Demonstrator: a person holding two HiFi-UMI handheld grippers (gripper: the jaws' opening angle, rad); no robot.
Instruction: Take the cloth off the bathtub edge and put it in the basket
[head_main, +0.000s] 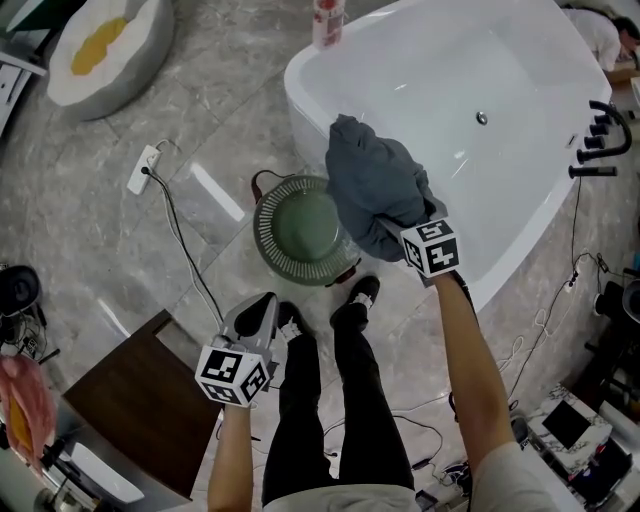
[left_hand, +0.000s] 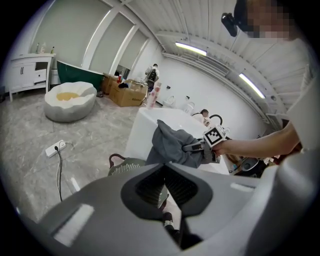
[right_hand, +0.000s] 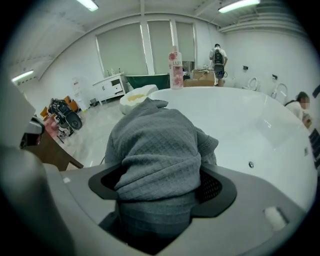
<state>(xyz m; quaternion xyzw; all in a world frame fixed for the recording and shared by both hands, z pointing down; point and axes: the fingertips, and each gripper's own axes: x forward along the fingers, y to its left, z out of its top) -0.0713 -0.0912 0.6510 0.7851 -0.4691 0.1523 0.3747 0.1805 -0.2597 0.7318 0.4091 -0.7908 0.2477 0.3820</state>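
- The cloth (head_main: 375, 180) is a gray, quilted piece bunched in a heap on the near edge of the white bathtub (head_main: 305, 120), hanging partly over the rim on the outer side.
- The right gripper (head_main: 385, 224) reaches into the lower end of the cloth. Its own view shows the fabric packed between the two jaws, filling the gap from pad to pad, so the jaws are closed on the cloth.
- The left gripper (head_main: 262, 305) is held low and well apart from the tub, above the floor near the person's shoes (head_main: 355, 300). Its jaws are together at the tips, with nothing between them.
- The basket (head_main: 265, 230) is round and green with a ribbed wall. It stands on the floor just beside the tub's outer wall, directly below the hanging cloth and between the two grippers.
- A pink bottle (head_main: 327, 20) stands upright on the far rim of the tub.
- A black tap (head_main: 600, 140) sits on the tub's right side.
- A white power strip (head_main: 143, 170) lies on the gray marble floor to the left of the basket, with its cable trailing toward the person.
- A white cushion with a yellow middle (head_main: 105, 45) lies farther off at the upper left.
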